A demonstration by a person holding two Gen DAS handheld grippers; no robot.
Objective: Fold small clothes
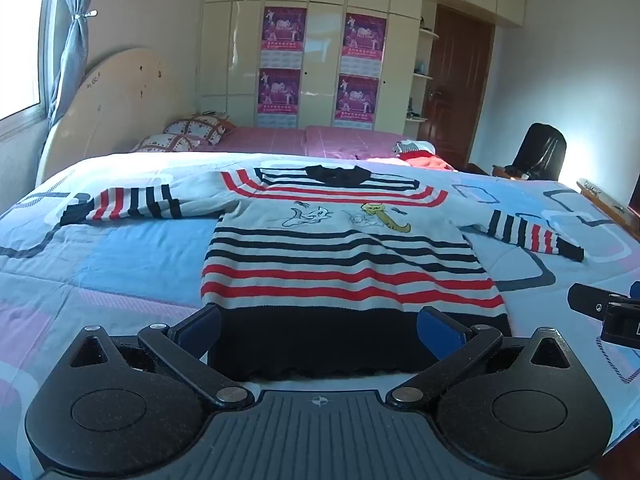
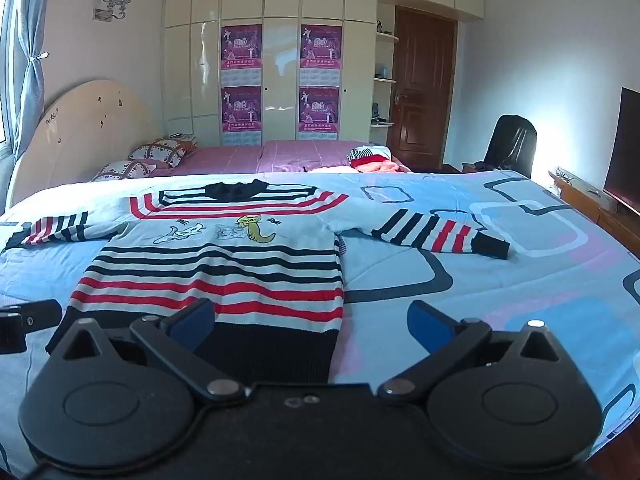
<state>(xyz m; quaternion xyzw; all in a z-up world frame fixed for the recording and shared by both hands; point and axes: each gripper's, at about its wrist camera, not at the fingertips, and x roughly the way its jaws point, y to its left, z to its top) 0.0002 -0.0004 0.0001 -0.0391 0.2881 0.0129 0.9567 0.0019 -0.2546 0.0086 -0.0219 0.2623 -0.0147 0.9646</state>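
Note:
A small striped sweater (image 1: 340,256) lies flat, front up, on the blue patterned bedspread (image 1: 120,256), sleeves spread to both sides, black hem nearest me. It has red and navy stripes and a cartoon print on the chest. My left gripper (image 1: 320,330) hovers over the middle of the black hem, open and holding nothing. My right gripper (image 2: 314,324) is open above the hem's right corner, over the sweater (image 2: 224,268) and the bedspread (image 2: 500,280). The right sleeve (image 2: 436,234) lies bent across the cover. Each gripper shows at the edge of the other's view.
A pile of other clothes (image 2: 372,160) lies on the pink bed (image 2: 280,156) beyond. Pillows (image 2: 156,152) and a headboard stand at the far left. A black chair (image 2: 512,140), a dark screen (image 2: 628,148) and a wooden shelf are to the right.

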